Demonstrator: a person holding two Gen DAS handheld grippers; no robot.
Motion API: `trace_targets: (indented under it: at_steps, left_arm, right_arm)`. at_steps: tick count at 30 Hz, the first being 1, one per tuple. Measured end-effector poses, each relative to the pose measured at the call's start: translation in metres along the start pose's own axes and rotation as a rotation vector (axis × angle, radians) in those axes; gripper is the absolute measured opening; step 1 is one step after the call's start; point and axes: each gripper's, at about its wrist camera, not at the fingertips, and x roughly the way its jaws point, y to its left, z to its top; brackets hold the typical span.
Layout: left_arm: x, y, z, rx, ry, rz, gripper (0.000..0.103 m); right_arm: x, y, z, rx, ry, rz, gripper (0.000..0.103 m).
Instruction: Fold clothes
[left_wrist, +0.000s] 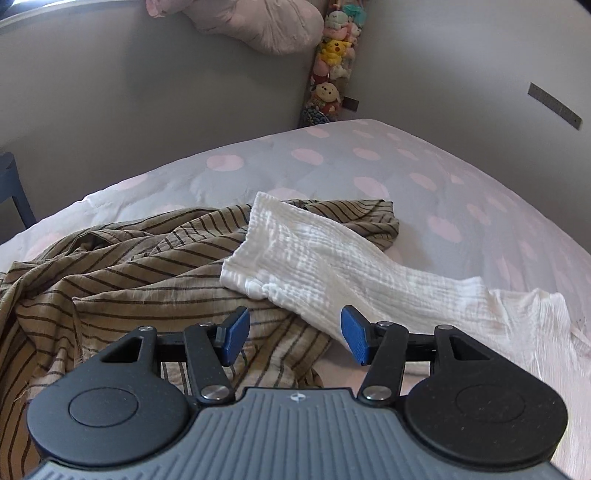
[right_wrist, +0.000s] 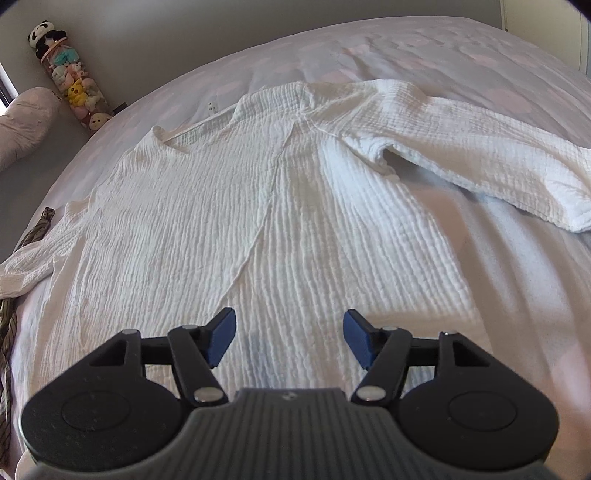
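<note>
On bed: white crinkled cotton shirt flat, sleeve over striped tan garment; left gripper, right gripper both released, empty.

Open bedspread lies beyond and to the right of the left gripper, w/ a white sleeve and crumpled striped garment just ahead and left. Ahead of the right gripper, a white shirt lies flat; nothing stands up.
</note>
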Motion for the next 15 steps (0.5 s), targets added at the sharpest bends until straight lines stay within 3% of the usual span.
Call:
trace_targets:
  at_steps: [3, 8, 11, 13, 15]
  left_arm:
    - [0.015, 0.007, 0.006, -0.040, -0.010, 0.011, 0.053]
    - [0.035, 0.027, 0.005, -0.139, 0.009, 0.147, 0.053]
    - [0.041, 0.033, 0.002, -0.161, 0.010, 0.118, 0.052]
    - [0.038, 0.026, 0.002, -0.115, -0.012, 0.115, 0.036]
    - [0.034, 0.015, 0.002, -0.065, -0.028, 0.102, 0.031]
  right_arm:
    - [0.002, -0.003, 0.000, 0.022, -0.002, -0.001, 0.067]
    - [0.007, 0.000, 0.001, 0.012, 0.011, -0.007, 0.068]
    - [0.011, 0.001, 0.002, 0.011, 0.016, -0.015, 0.068]
    - [0.013, 0.003, 0.003, 0.004, 0.021, -0.024, 0.069]
    - [0.014, 0.004, 0.003, -0.006, 0.025, -0.030, 0.069]
